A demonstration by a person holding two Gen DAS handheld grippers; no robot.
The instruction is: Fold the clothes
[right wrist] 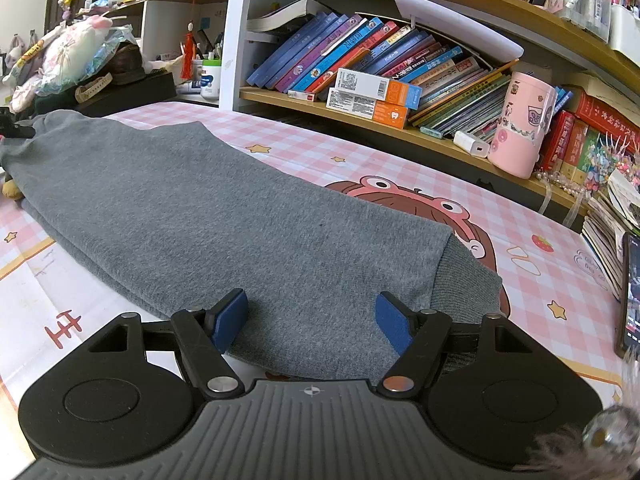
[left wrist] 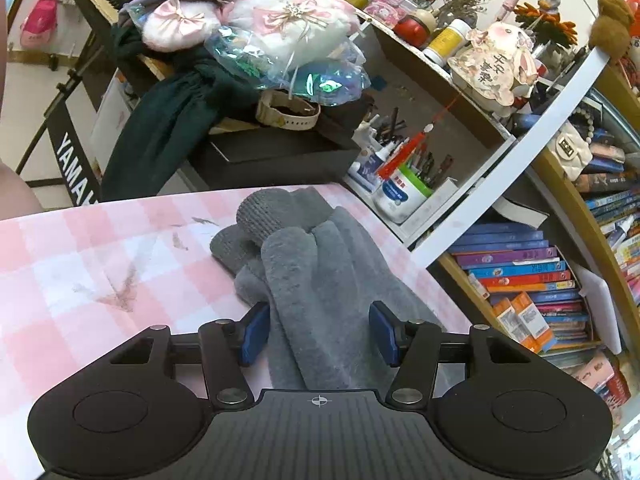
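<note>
A grey knit garment [right wrist: 224, 216] lies folded into a long band across the pink checked tablecloth [right wrist: 360, 160]. Its ribbed hem [right wrist: 472, 276] is at the right end. In the left wrist view the other end shows bunched fleecy folds [left wrist: 316, 272] and a ribbed cuff [left wrist: 260, 216]. My left gripper [left wrist: 320, 334] is open, a fold of the fleece lying between its blue pads [left wrist: 256, 332] without being pinched. My right gripper [right wrist: 312, 322] is open too and sits low over the near edge of the band, with cloth between the spread pads [right wrist: 394, 328].
Bookshelves [right wrist: 400, 64] run along the table's far side, with a pink cup [right wrist: 520, 124] and a white charger [right wrist: 474, 144]. A phone [right wrist: 632, 292] lies at the right edge. A heap of clothes and bags [left wrist: 248, 48] on a keyboard stands past the table's end.
</note>
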